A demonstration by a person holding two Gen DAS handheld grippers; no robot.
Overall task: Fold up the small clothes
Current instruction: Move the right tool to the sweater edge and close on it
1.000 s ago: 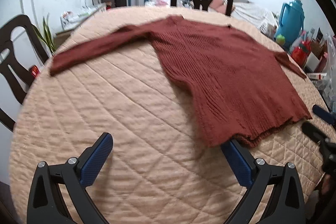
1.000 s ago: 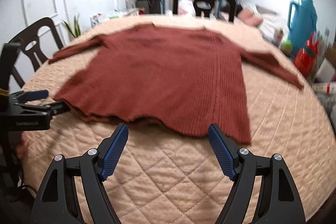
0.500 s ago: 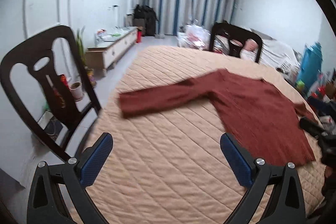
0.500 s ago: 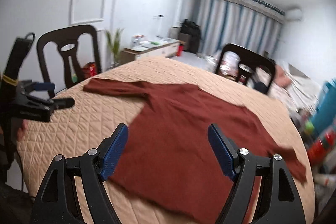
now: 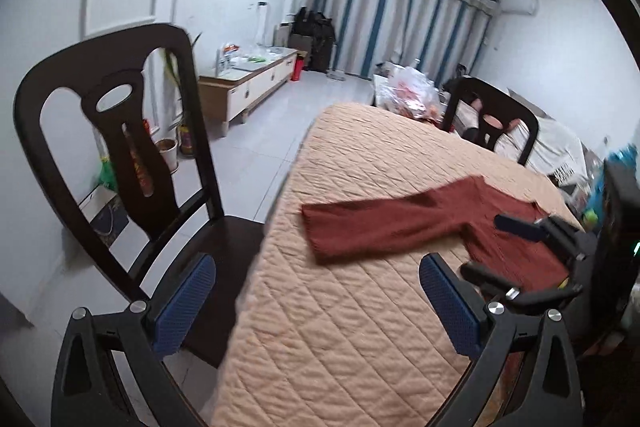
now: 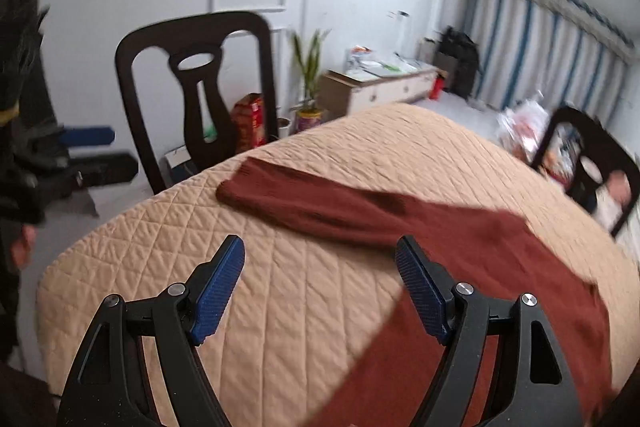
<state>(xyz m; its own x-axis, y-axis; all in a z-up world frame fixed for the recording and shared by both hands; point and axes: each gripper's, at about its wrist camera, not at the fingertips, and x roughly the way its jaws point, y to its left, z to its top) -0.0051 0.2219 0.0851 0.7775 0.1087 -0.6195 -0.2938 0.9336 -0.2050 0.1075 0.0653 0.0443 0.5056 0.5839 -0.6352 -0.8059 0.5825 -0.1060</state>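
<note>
Left wrist view shows only part of the sweater (image 5: pixel 404 223): one sleeve and a strip of the body, the rest hidden behind the right gripper (image 5: pixel 508 251) at the frame's right edge. Right wrist view shows more, but the body runs off the lower right corner and its far side is blurred, so the hem and second sleeve cannot be made out. The left gripper (image 6: pixel 96 153) sits at the left edge of that view, smeared by motion, off the side of the table (image 6: pixel 168 251) and near the chair (image 6: pixel 192 87).

The sweater lies flat on the quilted table cover. Its visible sleeve is stretched out straight — long axis running from the body toward the table edge next to the chair, cuff end pointing that way and stopping short of the edge.

Both grippers are spread wide, blue pads well apart, nothing between them. The left gripper (image 5: pixel 316 307) hovers over the table edge beside the chair (image 5: pixel 120 155), with the sleeve cuff ahead of it and a little toward its right finger, apart from both pads. The right gripper (image 6: pixel 320 287) hangs over the table with the sleeve lying across ahead of its fingers; the body passes beneath its right finger (image 6: pixel 420 291), though whether the pad touches the cloth cannot be told.
</note>
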